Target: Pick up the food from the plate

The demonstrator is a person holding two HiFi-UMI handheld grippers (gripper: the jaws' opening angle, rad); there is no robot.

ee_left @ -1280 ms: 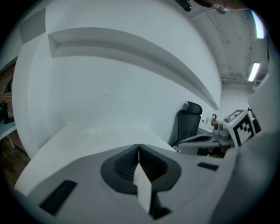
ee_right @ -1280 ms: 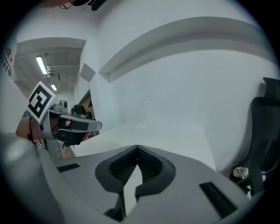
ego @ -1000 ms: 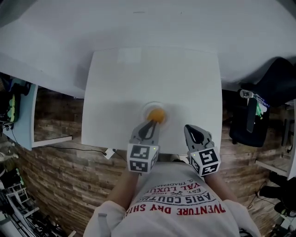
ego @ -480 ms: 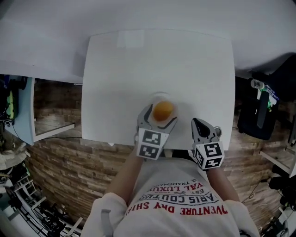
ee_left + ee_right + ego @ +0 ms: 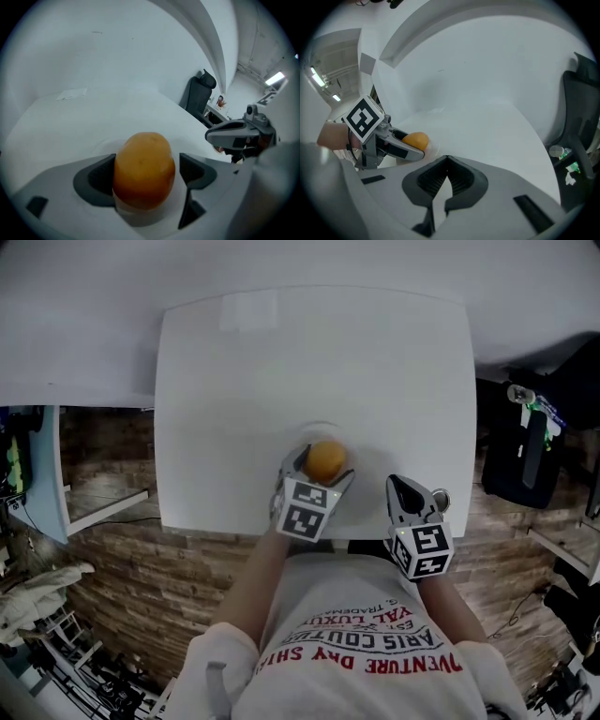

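Note:
An orange, rounded piece of food sits on a small white plate near the front edge of the white table. My left gripper is down around it. Its jaws have just been opening and now stand wide, with the food between the dark pads and a gap on the right side. My right gripper hovers at the table's front edge, right of the plate, its pads closed together on nothing. From the right gripper view the food shows beside the left gripper's finger.
A pale rectangular patch lies at the table's far edge. A black chair with a bag stands to the right, a light shelf to the left. The floor has a brick pattern. A white wall rises behind the table.
The left gripper, shut and above the food a second ago, opened wide and came down around it. The right gripper sank slightly and stayed shut.

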